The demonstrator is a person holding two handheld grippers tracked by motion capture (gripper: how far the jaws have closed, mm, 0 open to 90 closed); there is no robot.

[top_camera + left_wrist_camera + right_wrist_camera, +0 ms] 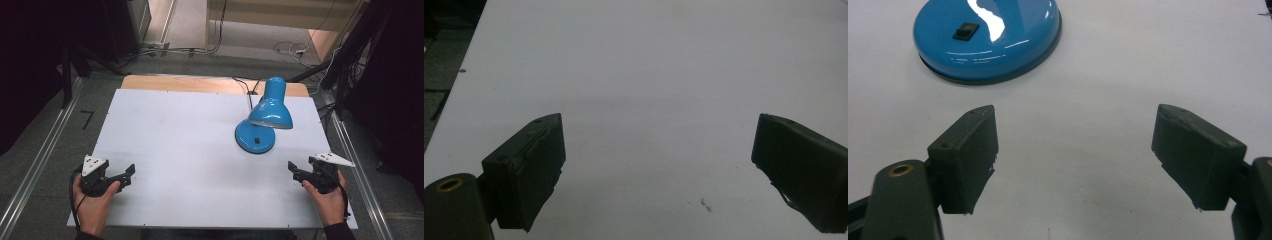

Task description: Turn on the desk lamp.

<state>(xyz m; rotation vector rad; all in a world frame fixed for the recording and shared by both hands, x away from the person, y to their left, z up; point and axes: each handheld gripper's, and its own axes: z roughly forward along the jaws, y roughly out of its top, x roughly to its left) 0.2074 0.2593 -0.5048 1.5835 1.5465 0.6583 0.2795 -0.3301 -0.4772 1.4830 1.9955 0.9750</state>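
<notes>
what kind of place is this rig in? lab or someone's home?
Likely a lab or recording setup: a white board table between metal floor rails, loose cables on the floor, dark surroundings. One blue desk lamp as prop.

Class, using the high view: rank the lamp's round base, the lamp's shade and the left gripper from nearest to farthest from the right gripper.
1. Lamp base: on the white board, just ahead and to the left of the right gripper.
2. Lamp shade: above and behind the base, farther back.
3. Left gripper: across the board, near the left edge.
</notes>
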